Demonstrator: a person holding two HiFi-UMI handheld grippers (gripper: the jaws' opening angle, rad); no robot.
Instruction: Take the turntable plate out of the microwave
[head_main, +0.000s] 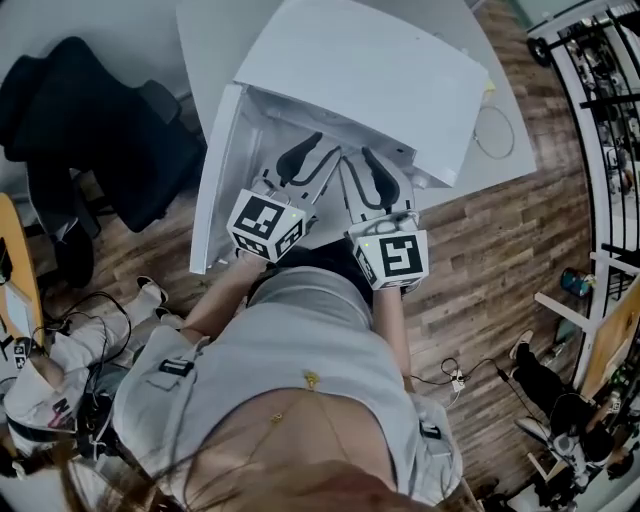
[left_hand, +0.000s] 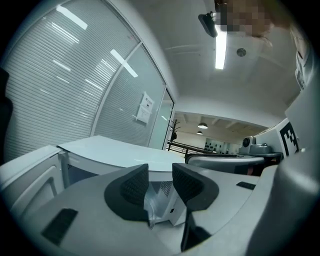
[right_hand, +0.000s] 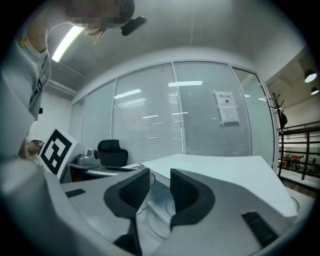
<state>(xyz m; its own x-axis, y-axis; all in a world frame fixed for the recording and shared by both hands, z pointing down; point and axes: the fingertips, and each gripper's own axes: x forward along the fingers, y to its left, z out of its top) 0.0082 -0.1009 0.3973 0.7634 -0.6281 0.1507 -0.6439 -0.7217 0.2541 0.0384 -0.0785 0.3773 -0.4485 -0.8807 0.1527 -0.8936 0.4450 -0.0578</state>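
Observation:
The white microwave (head_main: 370, 70) stands on a table with its door (head_main: 213, 185) swung open to the left. Both grippers reach side by side into its opening: my left gripper (head_main: 322, 148) and my right gripper (head_main: 356, 156). In the left gripper view the left gripper (left_hand: 160, 187) has a clear glass rim of the turntable plate (left_hand: 151, 206) pinched low between its pads. In the right gripper view the right gripper (right_hand: 160, 192) is closed on the same plate (right_hand: 157, 220), whose round glass edge shows below the pads. The plate is hard to make out in the head view.
The pale table (head_main: 215, 40) carries the microwave and a thin cable loop (head_main: 495, 130). A black office chair (head_main: 90, 120) stands to the left, and another person (head_main: 40, 390) sits low at the left. Wooden floor with cables (head_main: 455, 380) lies to the right.

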